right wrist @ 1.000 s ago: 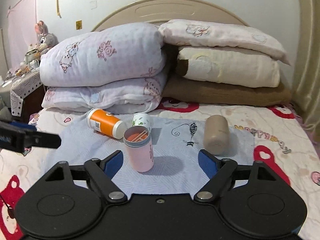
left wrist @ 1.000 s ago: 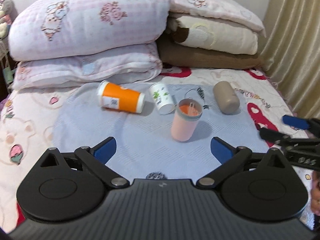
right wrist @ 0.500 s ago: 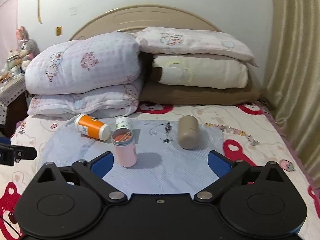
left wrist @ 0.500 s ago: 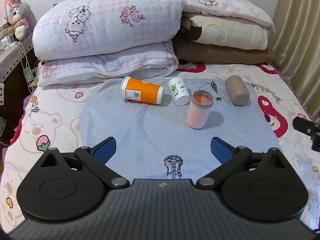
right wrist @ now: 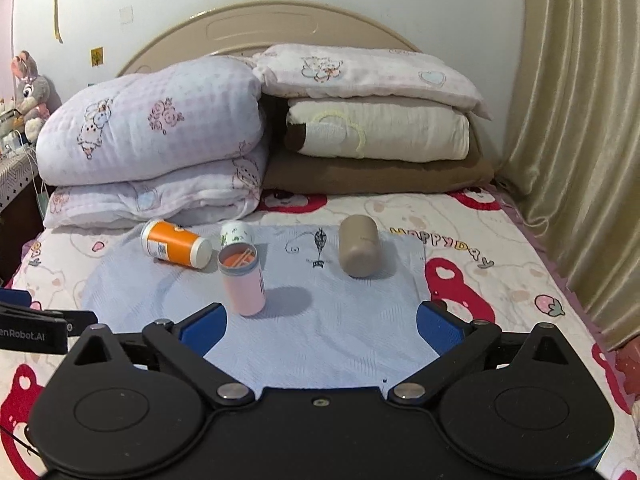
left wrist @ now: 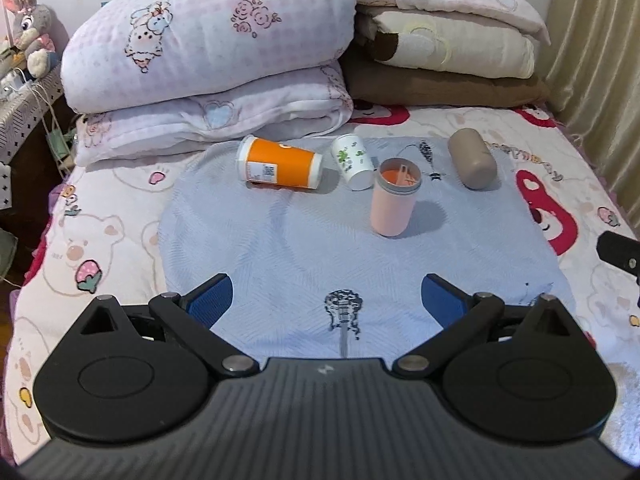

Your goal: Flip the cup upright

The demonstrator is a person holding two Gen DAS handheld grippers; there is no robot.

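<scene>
- Left gripper [left wrist: 326, 294]: jaws spread wide, grasping nothing, poised over the near part of the pale blue cloth [left wrist: 280, 248] on the bed [left wrist: 100, 240].
- Right gripper [right wrist: 320, 322]: jaws likewise released and empty, over the near edge of the same cloth.
- Pink cup [left wrist: 394, 202]: upright on the cloth, mouth up, orange items inside; apart from both grippers.
- Orange cup [left wrist: 280, 163]: on its side, left of the pink cup, at the far side of the cloth.
- White floral cup [left wrist: 353, 161]: on its side, between the orange cup and the pink cup, just beside both; contact cannot be determined.
- Beige cup [left wrist: 472, 158]: on its side, right of the pink cup, well apart from it.
- Folded quilts [left wrist: 208, 48] and pillows [left wrist: 448, 40] stacked at the head of the bed, behind the cups.
- Curtain [right wrist: 580, 140] along the right side; plush toy [right wrist: 30, 88] at far left.
</scene>
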